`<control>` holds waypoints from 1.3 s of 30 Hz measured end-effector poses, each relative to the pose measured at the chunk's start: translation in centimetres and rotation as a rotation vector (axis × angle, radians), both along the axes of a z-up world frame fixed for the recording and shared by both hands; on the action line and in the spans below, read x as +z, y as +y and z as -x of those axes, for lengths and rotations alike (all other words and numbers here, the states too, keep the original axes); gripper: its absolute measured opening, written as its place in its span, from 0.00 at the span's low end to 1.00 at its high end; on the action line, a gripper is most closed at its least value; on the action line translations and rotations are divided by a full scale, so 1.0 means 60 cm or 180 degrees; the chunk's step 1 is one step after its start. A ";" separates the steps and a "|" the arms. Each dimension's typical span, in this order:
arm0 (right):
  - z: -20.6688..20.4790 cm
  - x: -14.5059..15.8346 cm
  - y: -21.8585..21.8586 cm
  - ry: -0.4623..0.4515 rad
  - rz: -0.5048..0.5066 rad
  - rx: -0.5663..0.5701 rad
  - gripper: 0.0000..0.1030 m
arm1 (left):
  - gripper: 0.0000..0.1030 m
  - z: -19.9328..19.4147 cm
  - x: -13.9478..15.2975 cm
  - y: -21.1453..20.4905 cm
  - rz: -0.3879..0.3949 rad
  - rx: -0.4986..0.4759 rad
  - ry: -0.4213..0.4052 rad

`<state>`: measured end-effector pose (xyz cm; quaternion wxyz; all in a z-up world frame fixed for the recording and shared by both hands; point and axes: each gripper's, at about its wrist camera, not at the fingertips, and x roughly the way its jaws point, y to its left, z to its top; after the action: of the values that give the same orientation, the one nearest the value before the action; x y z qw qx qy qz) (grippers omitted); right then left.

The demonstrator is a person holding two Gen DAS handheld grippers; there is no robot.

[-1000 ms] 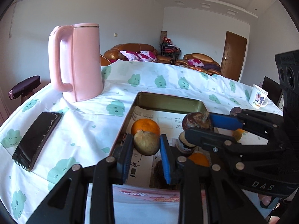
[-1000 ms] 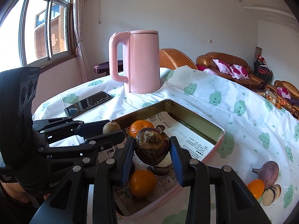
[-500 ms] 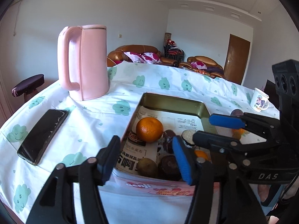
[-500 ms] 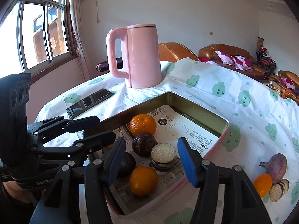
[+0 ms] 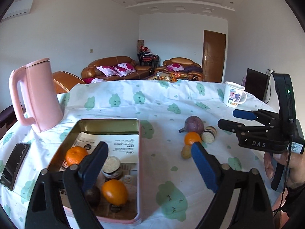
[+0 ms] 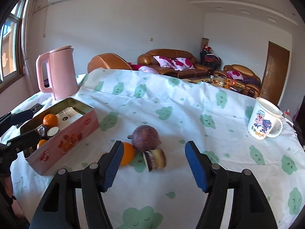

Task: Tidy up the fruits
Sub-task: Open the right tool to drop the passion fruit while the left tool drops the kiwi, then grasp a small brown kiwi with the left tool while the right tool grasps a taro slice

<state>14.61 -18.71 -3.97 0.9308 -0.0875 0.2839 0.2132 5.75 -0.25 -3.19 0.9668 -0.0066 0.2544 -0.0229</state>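
Right gripper [image 6: 152, 164] is sitting wide open, nothing between the blue pads [image 6: 195, 165], hovering just short of the loose fruit on the tablecloth [image 6: 190, 118]. Left gripper [image 5: 149, 165] is also spread wide and empty, hanging over the near right corner of the pink tin [image 5: 140, 152].

Loose pile, right wrist view: purple round fruit [image 6: 145, 138] is sitting behind, a small orange [image 6: 127, 153] is touching it on the left, and a cut half fruit [image 6: 154, 160] is lying on its side just in front. Left wrist view is also showing a small yellowish fruit [image 5: 185, 152] just beside the orange, partly hidden by the right pad.

Tin is lined with printed paper [image 5: 122, 145] and is holding a mandarin [image 5: 75, 155], another orange [image 5: 114, 191], a dark fruit [image 5: 92, 197] and a cut half, pale face up [image 5: 111, 165].

Pink kettle [image 6: 57, 72] is standing behind the tin, a phone [image 5: 15, 165] is lying to its left, and a cartoon mug [image 6: 265, 122] is standing well apart on the right.
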 end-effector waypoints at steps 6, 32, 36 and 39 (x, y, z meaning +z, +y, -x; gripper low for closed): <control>-0.026 -0.027 -0.013 0.0247 0.0006 -0.0045 0.66 | 0.88 -0.066 -0.032 -0.061 -0.0025 -0.0226 0.0299; -0.043 -0.032 -0.011 0.0456 -0.0228 0.0192 0.33 | 0.27 -0.127 -0.067 -0.091 0.0131 -0.0583 0.0899; -0.037 -0.024 -0.021 0.0352 -0.0326 0.0174 0.33 | 0.27 -0.113 -0.053 -0.086 0.0111 -0.0547 0.0695; -0.031 -0.018 -0.021 0.0258 -0.0335 0.0175 0.33 | 0.27 -0.107 -0.046 -0.081 0.0137 -0.0527 0.0585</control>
<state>16.49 -19.96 -5.08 0.9156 -0.0375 0.3073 0.2566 12.15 -5.11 -5.95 0.9339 -0.0083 0.3410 -0.1074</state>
